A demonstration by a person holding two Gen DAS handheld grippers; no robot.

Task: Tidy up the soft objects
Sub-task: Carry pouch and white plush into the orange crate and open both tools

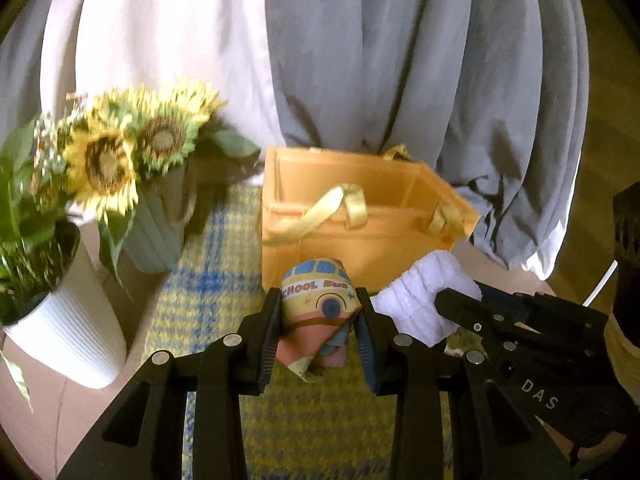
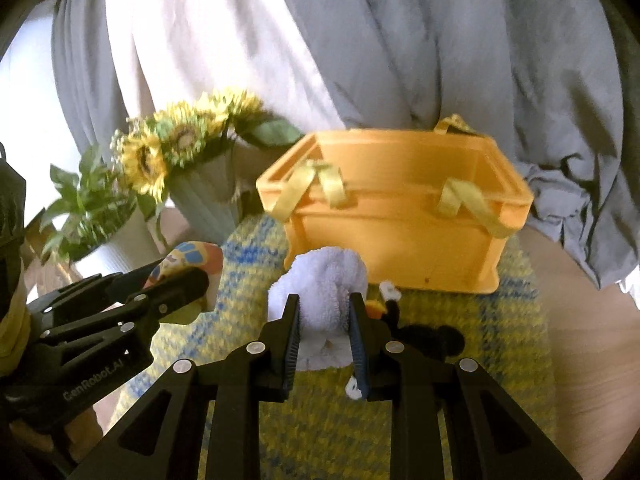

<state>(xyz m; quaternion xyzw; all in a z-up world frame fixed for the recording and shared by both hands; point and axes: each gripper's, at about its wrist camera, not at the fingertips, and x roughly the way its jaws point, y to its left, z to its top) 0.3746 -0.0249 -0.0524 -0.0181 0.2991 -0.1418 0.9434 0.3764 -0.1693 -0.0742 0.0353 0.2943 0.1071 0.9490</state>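
My left gripper point(image 1: 318, 312) is shut on a rolled cloth printed with a school bus point(image 1: 318, 300) and holds it just in front of the orange storage box point(image 1: 360, 240). My right gripper point(image 2: 325, 320) is shut on a white fluffy towel point(image 2: 326, 280), also in front of the box point(image 2: 400, 236). The two grippers sit side by side; the right one shows in the left wrist view point(image 1: 500, 320), the left one in the right wrist view point(image 2: 160, 292). A black plush toy with white and orange parts point(image 2: 424, 336) lies on the mat behind my right fingers.
A yellow-and-blue checked mat point(image 1: 208, 288) covers the table. A grey ribbed vase of sunflowers point(image 1: 156, 236) and a white potted plant point(image 1: 64, 320) stand left of the box. Grey and white curtains point(image 1: 400, 60) hang behind.
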